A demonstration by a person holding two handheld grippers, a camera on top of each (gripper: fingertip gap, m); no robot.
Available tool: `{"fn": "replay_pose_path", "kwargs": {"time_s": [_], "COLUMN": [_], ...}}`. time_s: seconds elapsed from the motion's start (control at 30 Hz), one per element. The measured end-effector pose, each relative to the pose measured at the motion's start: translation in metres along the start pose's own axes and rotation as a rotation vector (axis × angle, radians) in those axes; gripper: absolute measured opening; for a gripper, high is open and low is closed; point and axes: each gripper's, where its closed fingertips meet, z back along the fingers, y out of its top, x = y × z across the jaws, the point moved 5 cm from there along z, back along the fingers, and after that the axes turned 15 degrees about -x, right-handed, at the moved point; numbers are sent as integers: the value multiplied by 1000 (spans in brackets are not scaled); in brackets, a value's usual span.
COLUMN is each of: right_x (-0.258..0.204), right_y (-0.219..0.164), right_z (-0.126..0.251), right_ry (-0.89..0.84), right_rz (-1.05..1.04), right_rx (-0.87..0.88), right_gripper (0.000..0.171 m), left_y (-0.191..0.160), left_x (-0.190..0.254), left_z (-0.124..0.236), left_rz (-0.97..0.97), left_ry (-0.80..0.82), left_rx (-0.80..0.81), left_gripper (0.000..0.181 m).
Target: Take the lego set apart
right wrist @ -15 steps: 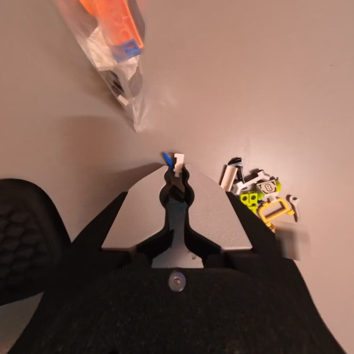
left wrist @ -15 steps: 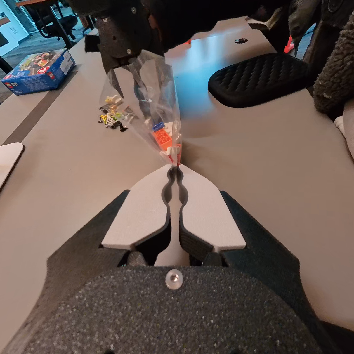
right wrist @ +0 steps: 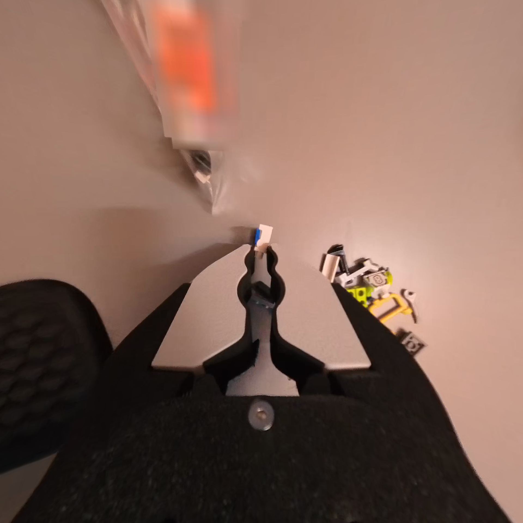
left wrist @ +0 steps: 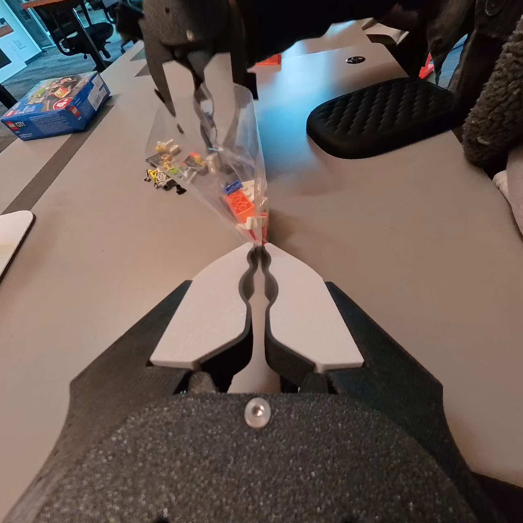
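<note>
Between my left gripper's [left wrist: 258, 249] fingertips I have 1 corner of the clear plastic bag [left wrist: 226, 158] pinched tight, its orange brick [left wrist: 240, 204] and blue plate [left wrist: 233, 186] bunched just ahead of the jaws. My right gripper [right wrist: 263, 249] is clamped on a small white-and-blue lego piece [right wrist: 262, 236] poking from its tips. Right of those jaws, loose lego parts [right wrist: 368, 285] lie on the grey table [right wrist: 396, 141]. Left of them sits a black cushion [right wrist: 42, 339]. Ahead, the blurred bag hangs.
</note>
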Motion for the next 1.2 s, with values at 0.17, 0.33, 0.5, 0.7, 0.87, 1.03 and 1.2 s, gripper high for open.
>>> {"fn": "replay_pose_path", "kwargs": {"time_s": [0.17,0.33,0.5,0.7,0.87,1.03,1.2], "right_x": [1,-11,-17,-2,6,0,3], "right_y": [38,87,95,63,12,3,21], "right_z": [57,82,71,77,13,-27,4], "right_ry": [-79,-105,-79,-94,-32,11,-25], "right_rz": [51,152,151,36,-49,-69,-44], "right_rx": [166,252,280,297,41,-21,82], "right_gripper": [8,8,21,24,22,5,3], "left_y": [0,1,1,0,0,0,-1], "left_x": [0,1,1,0,0,-1,-1], "left_z": [0,0,0,0,0,-1,-1], "left_rz": [-3,-10,-17,-17,-17,-14,-14], "left_ry": [0,6,11,9,11,12,11], "left_rx": [-1,-5,-5,-4,-4,-4,-4], "left_gripper": [1,1,1,1,1,1,1]}}
